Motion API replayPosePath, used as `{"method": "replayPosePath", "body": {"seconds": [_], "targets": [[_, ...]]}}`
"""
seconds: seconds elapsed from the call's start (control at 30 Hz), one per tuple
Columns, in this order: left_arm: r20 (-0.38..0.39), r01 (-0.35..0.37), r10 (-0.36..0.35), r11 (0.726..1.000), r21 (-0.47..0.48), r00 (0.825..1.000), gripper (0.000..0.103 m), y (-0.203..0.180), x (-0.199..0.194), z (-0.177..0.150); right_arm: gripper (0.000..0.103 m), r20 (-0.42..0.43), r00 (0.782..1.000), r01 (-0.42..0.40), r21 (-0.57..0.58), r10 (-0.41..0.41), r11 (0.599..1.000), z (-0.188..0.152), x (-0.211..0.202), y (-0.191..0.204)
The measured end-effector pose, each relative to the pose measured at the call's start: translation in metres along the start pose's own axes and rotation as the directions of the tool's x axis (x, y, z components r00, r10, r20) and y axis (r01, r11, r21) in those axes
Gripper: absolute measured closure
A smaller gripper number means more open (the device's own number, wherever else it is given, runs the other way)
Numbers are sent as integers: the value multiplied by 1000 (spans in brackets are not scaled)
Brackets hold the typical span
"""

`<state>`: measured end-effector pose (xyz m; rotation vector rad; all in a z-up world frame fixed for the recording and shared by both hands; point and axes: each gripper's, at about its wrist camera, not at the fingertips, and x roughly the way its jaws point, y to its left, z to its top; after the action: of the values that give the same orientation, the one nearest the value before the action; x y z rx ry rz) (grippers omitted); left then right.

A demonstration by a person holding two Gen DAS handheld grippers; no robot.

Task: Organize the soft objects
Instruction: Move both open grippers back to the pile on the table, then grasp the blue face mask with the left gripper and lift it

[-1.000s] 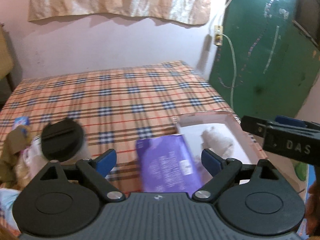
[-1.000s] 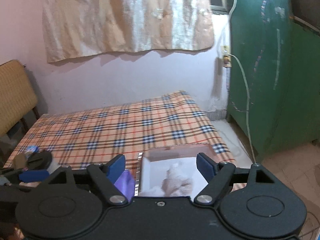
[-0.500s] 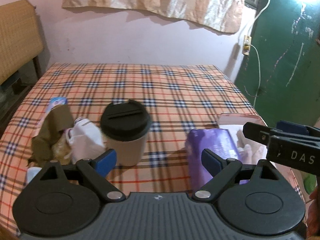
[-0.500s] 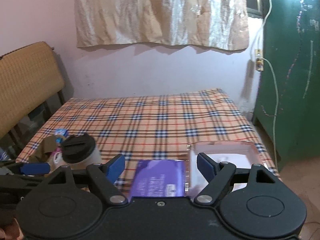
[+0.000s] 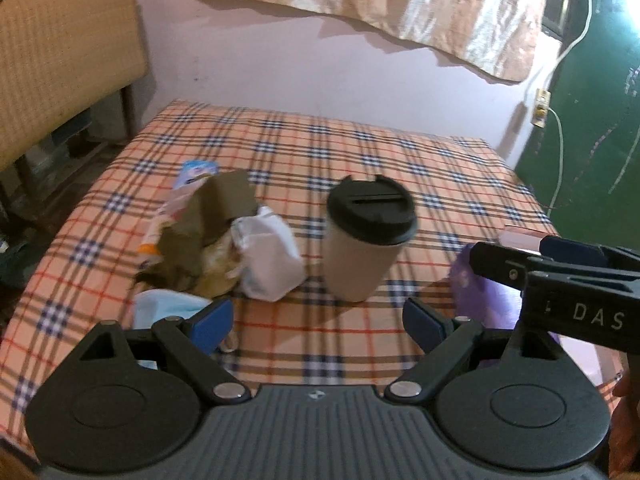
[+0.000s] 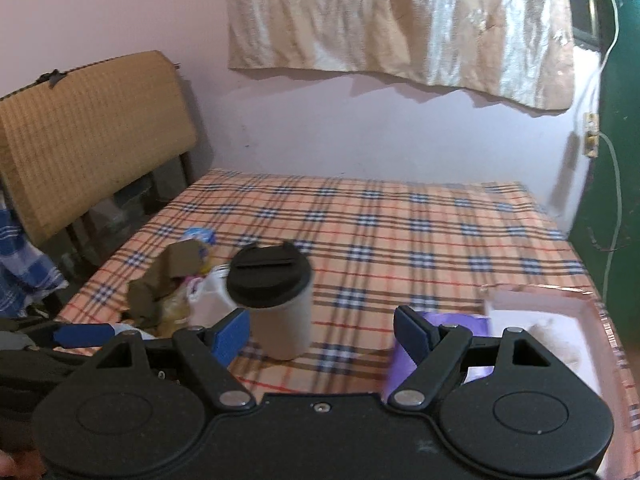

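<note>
A heap of soft things lies on the left of the plaid bed [image 5: 360, 148]: an olive cloth [image 5: 200, 220], a white bundle [image 5: 268, 260], a light blue piece [image 5: 168, 308] and a printed packet [image 5: 192, 172]. My left gripper [image 5: 318, 320] hovers open just in front of the heap, nothing between its blue pads. A beige cup with a black lid [image 6: 276, 304] stands right of the heap. My right gripper [image 6: 320, 334] is open and empty, with the cup just past its left pad. At the right lie a purple packet [image 6: 476, 326] and a pink-rimmed box [image 6: 536, 292] holding a white fluffy thing [image 6: 556, 336].
A woven chair back [image 6: 88, 132] stands left of the bed, with blue checked cloth [image 6: 20, 264] below it. A green door [image 5: 592, 120] and a hanging white cable [image 6: 612, 184] are on the right. The far half of the bed holds no objects.
Both views have swung left across the bed. The heap and the cup have come towards the centre, and the purple packet and box have slid to the right. Both grippers stayed open.
</note>
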<state>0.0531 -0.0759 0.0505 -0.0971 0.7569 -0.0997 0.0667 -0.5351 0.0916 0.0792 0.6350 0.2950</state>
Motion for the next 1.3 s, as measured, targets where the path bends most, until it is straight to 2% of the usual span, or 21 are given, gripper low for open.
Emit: {"method": "replayPosePath", "body": {"seconds": [0.13, 0.3, 0.37, 0.5, 0.7, 0.77, 0.83, 0.93, 1.0, 1.1, 1.17, 1.3], "targets": [[5, -36, 36, 999, -19, 999, 8, 22, -3, -8, 10, -4, 1000, -31, -22, 31, 999, -4, 2, 18], [-23, -162, 162, 986, -34, 987, 5, 61, 14, -29, 10, -3, 999, -50, -38, 50, 998, -9, -2, 28], [-55, -188, 185, 980, -69, 981, 5, 78, 23, -36, 10, -6, 999, -51, -38, 51, 998, -10, -1, 29], [-72, -186, 177, 974, -131, 982, 5, 99, 38, -37, 10, -12, 998, -55, -35, 55, 998, -11, -1, 35], [-90, -162, 150, 974, -156, 985, 2, 98, 63, -30, 10, -16, 997, -71, -66, 71, 995, -11, -1, 48], [-103, -158, 144, 977, -146, 984, 8, 98, 74, -31, 10, -20, 997, -74, -74, 72, 995, -10, 0, 52], [-99, -156, 144, 979, -132, 985, 30, 97, 81, -36, 10, -25, 997, -81, -85, 79, 993, -10, 1, 57], [-83, -115, 105, 985, -129, 991, 60, 98, 75, -38, 10, -30, 996, -92, -107, 89, 990, -10, 6, 66], [-77, -82, 71, 985, -149, 994, 71, 104, 69, -38, 10, -41, 994, -102, -117, 98, 988, -11, 11, 75], [-49, -68, 61, 987, -144, 997, 77, 110, 52, -40, 11, -55, 991, -129, -121, 123, 984, -12, 20, 89], [-28, -59, 56, 987, -152, 998, 78, 115, 37, -41, 10, -66, 988, -149, -119, 142, 982, -13, 26, 98], [12, -85, 89, 978, -191, 996, 78, 133, 12, -40, 10, -81, 981, -182, -111, 174, 977, -11, 43, 116]]}}
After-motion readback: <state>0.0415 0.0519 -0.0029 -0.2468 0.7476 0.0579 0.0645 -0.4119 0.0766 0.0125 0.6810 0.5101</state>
